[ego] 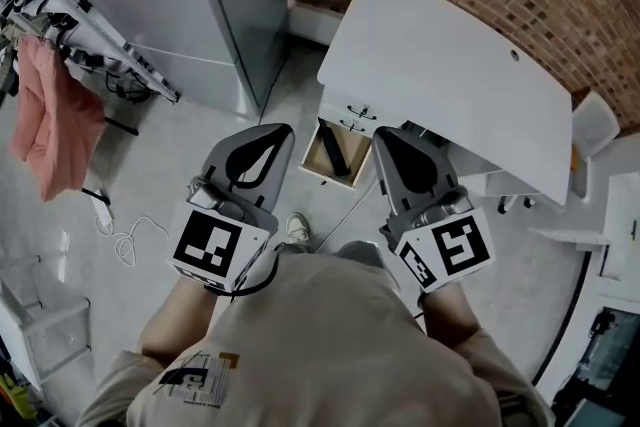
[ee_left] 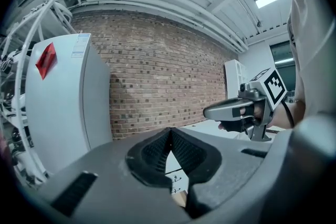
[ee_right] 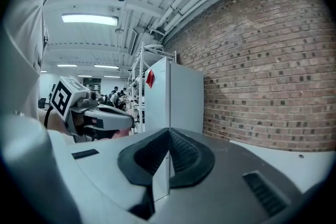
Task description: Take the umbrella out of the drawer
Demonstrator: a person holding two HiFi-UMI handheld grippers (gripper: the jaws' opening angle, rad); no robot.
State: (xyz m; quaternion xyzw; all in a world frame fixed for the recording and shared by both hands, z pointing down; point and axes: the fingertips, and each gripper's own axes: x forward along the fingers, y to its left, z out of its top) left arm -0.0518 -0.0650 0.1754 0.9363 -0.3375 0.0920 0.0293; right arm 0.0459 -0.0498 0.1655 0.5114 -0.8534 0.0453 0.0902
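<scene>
The umbrella (ego: pixel 343 152) shows only in the head view. It is a dark bar lying slantwise inside the open drawer (ego: pixel 312 155), which sticks out from under the left end of the white desk (ego: pixel 450 55). Nothing touches it. The left gripper (ego: pixel 280 131) and right gripper (ego: pixel 386 137) hang over the floor (ego: pixel 170 175), one on each side of the drawer and clear of it. This view alone also takes in a pink cloth (ego: pixel 50 130) on a rack (ego: pixel 100 35), a white cable (ego: pixel 125 240) and a shoe (ego: pixel 297 229).

The head view does not settle how the fingers stand, but the gripper views do. In the left gripper view the ribbed pads (ee_left: pixel 155 152) are pressed together at their tips, with nothing pinched. The gap beneath them frames two small handles (ee_left: pixel 175 181) on white fronts and a wooden corner of the drawer, though not the umbrella. The right gripper sits off to the right there, ahead of the brick wall (ee_left: pixel 157 76), and a grey cabinet (ee_left: pixel 63 107) with a red tag (ee_left: pixel 46 59) stands at the left.

In the right gripper view the pads likewise meet tip to tip and are empty. The cabinet's corner stands straight ahead beyond them, and the left gripper is at the left. Only this view opens onto a long room under ceiling lights (ee_right: pixel 89 19). Neither the drawer nor the umbrella appears in it.
</scene>
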